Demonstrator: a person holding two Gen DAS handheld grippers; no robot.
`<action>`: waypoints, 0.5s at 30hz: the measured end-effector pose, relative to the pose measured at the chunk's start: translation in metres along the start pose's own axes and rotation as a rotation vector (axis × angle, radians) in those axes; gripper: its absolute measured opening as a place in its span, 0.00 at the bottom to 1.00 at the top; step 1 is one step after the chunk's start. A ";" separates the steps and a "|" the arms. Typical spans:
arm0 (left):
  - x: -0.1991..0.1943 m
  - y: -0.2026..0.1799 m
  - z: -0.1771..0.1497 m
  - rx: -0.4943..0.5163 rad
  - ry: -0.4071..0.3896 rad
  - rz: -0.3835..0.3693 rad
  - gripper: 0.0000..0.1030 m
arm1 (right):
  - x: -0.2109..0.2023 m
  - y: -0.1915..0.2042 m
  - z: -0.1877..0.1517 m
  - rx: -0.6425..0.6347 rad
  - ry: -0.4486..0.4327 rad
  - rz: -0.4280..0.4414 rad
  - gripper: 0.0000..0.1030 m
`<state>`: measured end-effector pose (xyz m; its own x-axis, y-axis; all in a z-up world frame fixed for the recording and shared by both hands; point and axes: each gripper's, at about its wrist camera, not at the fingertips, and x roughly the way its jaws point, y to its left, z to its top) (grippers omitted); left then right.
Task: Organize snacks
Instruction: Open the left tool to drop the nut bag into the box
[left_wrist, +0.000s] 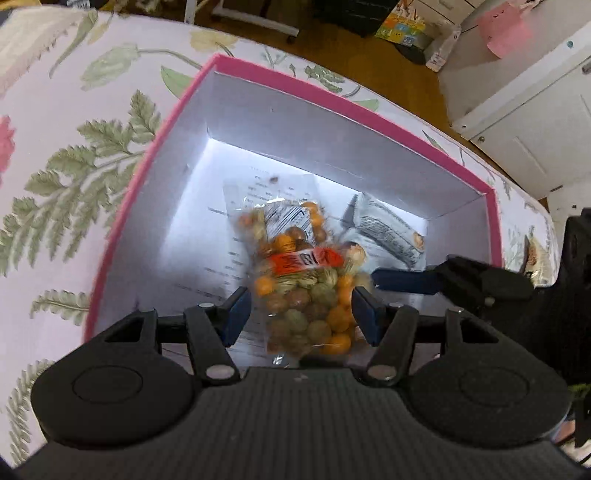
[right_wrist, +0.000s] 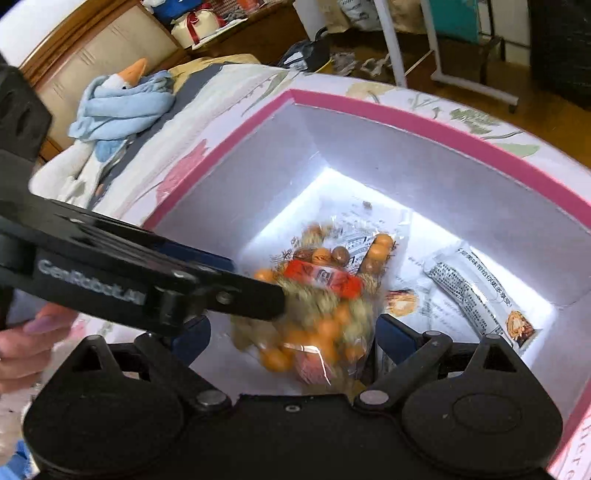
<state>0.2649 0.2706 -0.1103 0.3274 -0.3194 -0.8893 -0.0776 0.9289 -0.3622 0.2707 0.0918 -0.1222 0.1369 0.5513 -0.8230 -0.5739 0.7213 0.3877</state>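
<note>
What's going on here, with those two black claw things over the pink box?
A person is sorting snacks into a pink-rimmed box that sits on a flowered cloth. They hold a two-finger gripper in each hand. The left gripper and the right gripper both have a clear bag of mixed nuts between their fingers, over the inside of the box. Whether the pads actually press on it is hard to tell. A grey wrapped snack already lies on the box floor, on printed paper.

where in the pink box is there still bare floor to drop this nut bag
Free: the floor strip by the far wall of the pink box, behind the printed sheet. Crowded: the centre, under the nut bag, and the right corner holding the grey snack packet.
</note>
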 end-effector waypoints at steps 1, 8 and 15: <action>-0.005 0.000 -0.002 0.002 -0.018 0.010 0.57 | -0.002 0.002 -0.002 -0.012 0.003 0.002 0.95; -0.040 -0.011 -0.016 0.030 -0.115 0.039 0.57 | -0.062 0.011 -0.026 -0.095 -0.113 -0.055 0.95; -0.074 -0.050 -0.044 0.165 -0.129 0.029 0.57 | -0.139 0.010 -0.072 -0.189 -0.204 -0.151 0.95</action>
<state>0.2033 0.2398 -0.0386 0.4461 -0.2756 -0.8515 0.0631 0.9587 -0.2772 0.1874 -0.0079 -0.0336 0.3803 0.5303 -0.7577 -0.6721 0.7213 0.1675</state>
